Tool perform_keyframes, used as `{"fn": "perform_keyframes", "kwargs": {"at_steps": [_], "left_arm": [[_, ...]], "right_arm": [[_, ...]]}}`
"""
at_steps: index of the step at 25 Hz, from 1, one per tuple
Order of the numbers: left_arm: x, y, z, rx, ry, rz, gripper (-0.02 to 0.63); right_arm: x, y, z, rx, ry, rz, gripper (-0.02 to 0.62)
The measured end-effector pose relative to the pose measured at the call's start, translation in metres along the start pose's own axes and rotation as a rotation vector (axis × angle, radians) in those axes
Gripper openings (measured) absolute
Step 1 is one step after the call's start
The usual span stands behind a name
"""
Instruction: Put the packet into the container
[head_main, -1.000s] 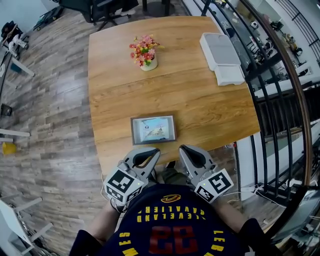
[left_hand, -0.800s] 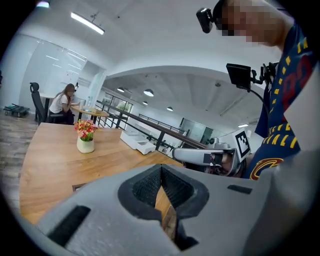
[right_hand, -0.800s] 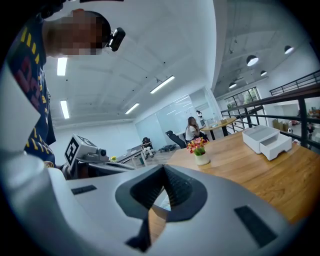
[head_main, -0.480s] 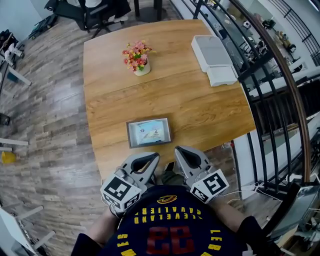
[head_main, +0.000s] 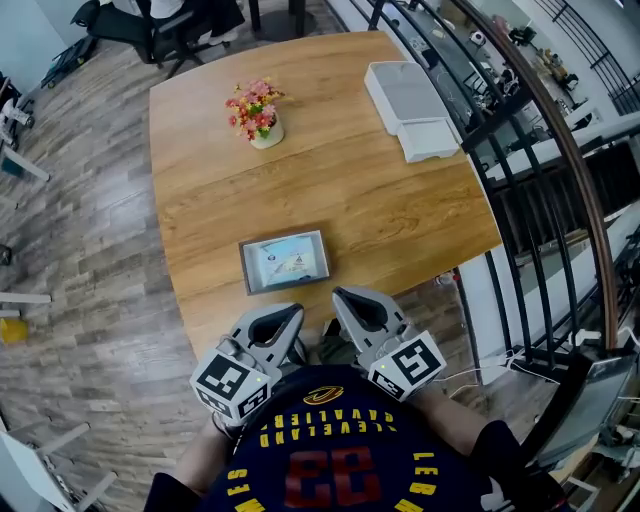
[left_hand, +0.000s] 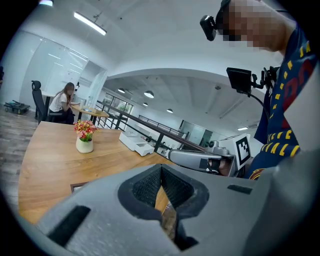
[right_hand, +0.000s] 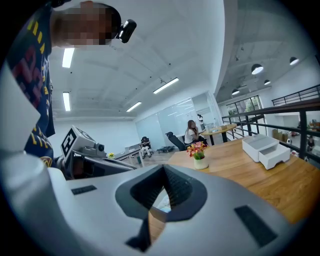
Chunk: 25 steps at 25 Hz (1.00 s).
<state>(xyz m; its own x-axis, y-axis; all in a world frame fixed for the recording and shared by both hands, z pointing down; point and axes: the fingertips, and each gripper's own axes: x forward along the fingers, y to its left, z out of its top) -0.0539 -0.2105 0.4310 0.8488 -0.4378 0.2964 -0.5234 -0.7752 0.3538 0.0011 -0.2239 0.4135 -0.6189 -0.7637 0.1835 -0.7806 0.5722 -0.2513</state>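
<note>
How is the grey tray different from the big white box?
The tray is dark grey; the box is white. The tray lies near the table's front edge; the box sits by its far right corner. The tray holds a colourful packet; the box shows only plain white. Both are rectangular.

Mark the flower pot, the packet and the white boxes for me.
flower pot (head_main: 266, 135), head view, on its white body.
packet (head_main: 285, 261), head view, on its printed middle.
white boxes (head_main: 403, 92), head view, on the larger one's top.
</note>
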Motion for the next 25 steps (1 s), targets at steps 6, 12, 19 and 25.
{"fn": "perform_keyframes", "kwargs": {"at_steps": [6,12,19,25], "left_arm": [[-0.005,0.004,-0.002,-0.005,-0.004,0.02,0.008],[0.001,0.002,-0.007,-0.018,0.013,0.01,0.008],[0.001,0.0,-0.008,-0.02,0.022,0.007,0.008],[0.009,-0.004,-0.009,-0.016,0.026,-0.001,0.008]], "right_arm": [[0.002,0.009,0.0,-0.007,-0.011,0.038,0.011],[-0.002,0.006,-0.002,0.001,-0.002,0.033,0.011],[-0.004,0.008,-0.002,0.012,0.004,0.035,0.011],[-0.008,0.004,-0.001,0.0,0.004,0.033,0.011]]}}
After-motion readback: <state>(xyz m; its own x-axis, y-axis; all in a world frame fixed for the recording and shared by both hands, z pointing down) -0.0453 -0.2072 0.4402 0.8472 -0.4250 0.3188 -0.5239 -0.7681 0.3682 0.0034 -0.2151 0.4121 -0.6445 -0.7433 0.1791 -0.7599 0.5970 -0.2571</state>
